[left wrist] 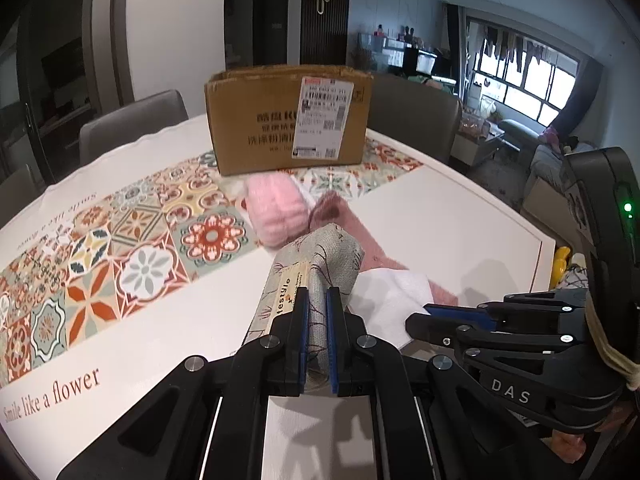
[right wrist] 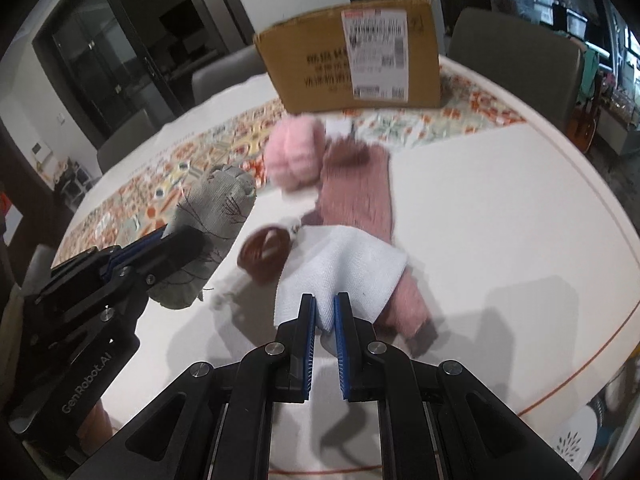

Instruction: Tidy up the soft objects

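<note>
Now left gripper (left wrist: 318, 294) clamped on grey pouch (left wrist: 328, 256), woven linen-like fabric with dark twig print and paper tag, bunched between blue pads, lifted above counter (left wrist: 460, 216). Right gripper (right wrist: 324, 304) pinching edge of white cloth (right wrist: 340, 260), soft towelling, draped over pink knit (right wrist: 356, 188). Fluffy pink bundle (right wrist: 294, 152) beyond, near cardboard box (right wrist: 316, 68) on patterned runner (left wrist: 132, 240). Brown ring-shaped item (right wrist: 264, 254) lies between pouch and cloth.

Grey chairs (left wrist: 132, 124) ring table; bright window (left wrist: 524, 80) beyond
</note>
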Demonstrator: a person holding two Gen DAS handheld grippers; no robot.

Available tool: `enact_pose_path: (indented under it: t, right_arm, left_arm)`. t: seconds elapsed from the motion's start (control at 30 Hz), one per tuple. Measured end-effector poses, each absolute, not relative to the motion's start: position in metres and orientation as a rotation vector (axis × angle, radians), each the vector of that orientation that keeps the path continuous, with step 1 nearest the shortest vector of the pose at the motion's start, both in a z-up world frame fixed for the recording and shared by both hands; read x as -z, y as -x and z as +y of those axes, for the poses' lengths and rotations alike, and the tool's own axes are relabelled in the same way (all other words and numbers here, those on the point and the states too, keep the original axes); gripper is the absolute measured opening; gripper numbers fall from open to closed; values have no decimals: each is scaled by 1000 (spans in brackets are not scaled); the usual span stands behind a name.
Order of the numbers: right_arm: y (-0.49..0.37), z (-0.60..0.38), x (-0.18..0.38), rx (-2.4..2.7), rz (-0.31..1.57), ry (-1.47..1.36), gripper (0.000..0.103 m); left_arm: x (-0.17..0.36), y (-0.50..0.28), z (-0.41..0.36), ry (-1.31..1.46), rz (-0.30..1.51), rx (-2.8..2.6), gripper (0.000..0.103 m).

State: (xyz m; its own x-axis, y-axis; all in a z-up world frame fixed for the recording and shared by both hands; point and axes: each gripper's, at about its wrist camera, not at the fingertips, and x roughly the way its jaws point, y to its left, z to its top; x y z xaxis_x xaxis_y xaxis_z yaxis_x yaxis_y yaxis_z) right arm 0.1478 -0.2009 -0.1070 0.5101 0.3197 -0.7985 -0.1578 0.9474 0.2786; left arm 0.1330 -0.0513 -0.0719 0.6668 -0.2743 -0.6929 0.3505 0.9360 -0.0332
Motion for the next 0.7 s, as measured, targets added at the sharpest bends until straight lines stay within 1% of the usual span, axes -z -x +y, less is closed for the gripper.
enact_pose_path:
  t: [0.23, 0.7]
  right_arm:
    - [-148, -195, 123, -308, 1057, -199, 12]
    - [-155, -190, 129, -318, 1092, -211, 14]
  left_arm:
    - [75, -132, -45, -96, 772, 343, 10]
    - [75, -135, -39, -79, 781, 335, 10]
